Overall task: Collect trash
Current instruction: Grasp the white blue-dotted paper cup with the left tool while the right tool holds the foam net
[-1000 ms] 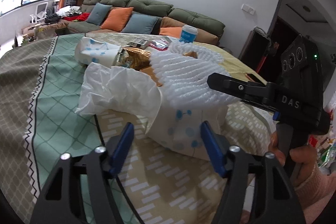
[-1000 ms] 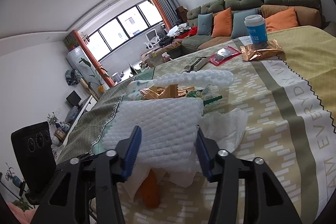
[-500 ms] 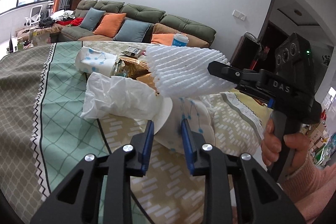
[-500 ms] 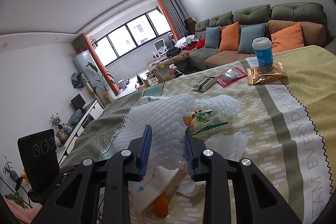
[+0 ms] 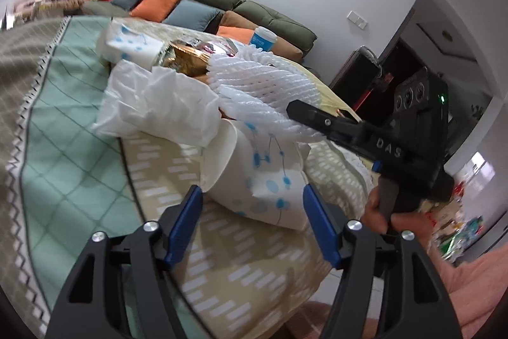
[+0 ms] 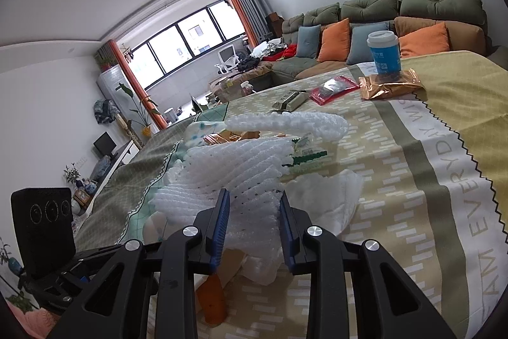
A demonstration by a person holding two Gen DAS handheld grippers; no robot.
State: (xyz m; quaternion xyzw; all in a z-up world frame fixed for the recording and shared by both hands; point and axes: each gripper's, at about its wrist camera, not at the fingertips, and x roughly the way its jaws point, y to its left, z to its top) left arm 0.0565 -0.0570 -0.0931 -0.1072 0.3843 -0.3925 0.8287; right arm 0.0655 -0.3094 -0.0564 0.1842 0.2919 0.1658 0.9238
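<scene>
Since half a second ago the left hand-held gripper (image 5: 250,218) has opened up again; its jaws had been almost together and have just been opening, and now they stand wide. Between them, but not touched by the blue pads, sits the white bag (image 5: 270,180) with blue dots. It lies on the worktop (image 5: 79,167), which has a cloth of green, tan and yellow on it.

The right hand-held gripper (image 6: 254,227) is narrow and squeezes the white foam net (image 6: 231,177). Its jaws closed in on the net within the last second. In the left view the net (image 5: 263,97) hangs in the air above the bag's open mouth, with one black finger (image 5: 317,116) of the right tool pressed on its edge. A hand (image 5: 377,208) in a pink sleeve grips that tool's handle.

A crumpled white tissue (image 5: 165,107) lies on the pile beside the bag. Behind it is a gold wrapper (image 5: 187,62), and I think it sits inside the bag's mouth, but the view there is too crowded to be sure. A second foam net (image 6: 285,123) rests on the far side of the pile.

Farther off on the worktop stand a blue cup (image 6: 384,56), a gold packet (image 6: 390,84) touching it, a red packet (image 6: 333,88) and a small grey pack (image 6: 292,100). A green sofa (image 6: 381,11) with orange and blue cushions is behind.
</scene>
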